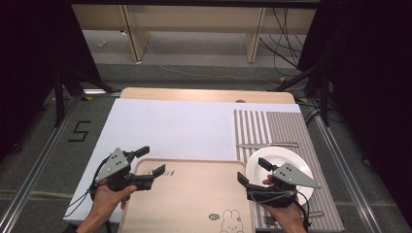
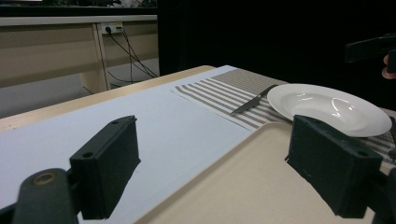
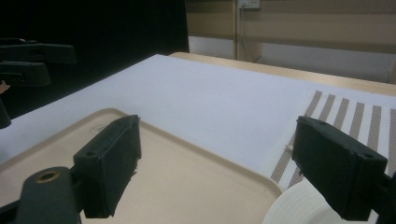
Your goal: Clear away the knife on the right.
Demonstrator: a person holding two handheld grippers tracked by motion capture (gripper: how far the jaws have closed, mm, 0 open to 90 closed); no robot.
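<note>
Both claws stand released with nothing between their blocky black jaws: the left claw (image 1: 148,165) over the far-left corner of the smooth beige rounded tray (image 1: 194,199), the right claw (image 1: 252,171) between the tray's right edge and the glossy white round plate (image 1: 286,158). The plate rests on a grey striped woven placemat (image 1: 257,128) on the counter's right side. The left gripper view brings out a slim metal knife (image 2: 254,100) just beyond the plate, while the high view shows a rabbit drawing (image 1: 232,221) on the tray's near edge.

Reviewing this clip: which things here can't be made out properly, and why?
- Fork, high view: cut off by the bottom edge, partly behind the right gripper.
- Tray print, high view: rabbit drawing cropped, small emblem too tiny to read.
- Knife handle, left gripper view: hidden behind the plate.
</note>
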